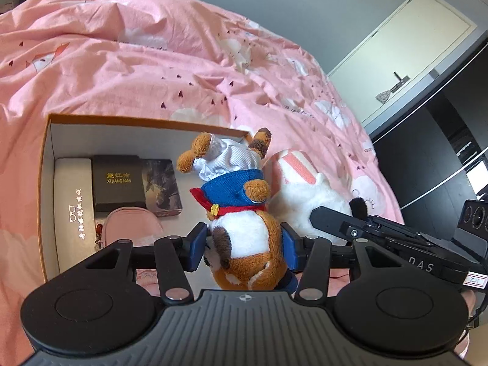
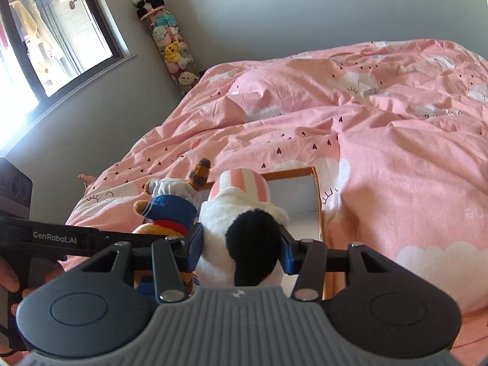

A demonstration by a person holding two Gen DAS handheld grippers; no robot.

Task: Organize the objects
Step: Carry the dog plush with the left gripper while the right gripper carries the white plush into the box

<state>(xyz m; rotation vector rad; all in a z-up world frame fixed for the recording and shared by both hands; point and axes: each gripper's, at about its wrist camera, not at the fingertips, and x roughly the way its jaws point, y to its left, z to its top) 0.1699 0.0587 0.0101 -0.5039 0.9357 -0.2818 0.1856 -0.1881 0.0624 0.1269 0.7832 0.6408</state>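
My left gripper (image 1: 244, 244) is shut on a brown and white plush in a blue jacket and red scarf (image 1: 241, 210), held upside down over the open orange-rimmed box (image 1: 48, 164) on the pink bed. My right gripper (image 2: 242, 244) is shut on a white plush with a black patch and pink-striped ears (image 2: 244, 213), held over the box's right end (image 2: 317, 201). The two plush toys are side by side; the white one (image 1: 308, 198) shows right of the brown one, and the brown one (image 2: 170, 210) shows left of the white one.
In the box lie a white glasses case (image 1: 73, 210), a black box with gold lettering (image 1: 117, 183), a dark picture card box (image 1: 163, 186) and a pink pouch (image 1: 131, 225). A rumpled pink duvet (image 1: 152, 61) covers the bed. A tube of plush toys (image 2: 169, 42) stands by the window.
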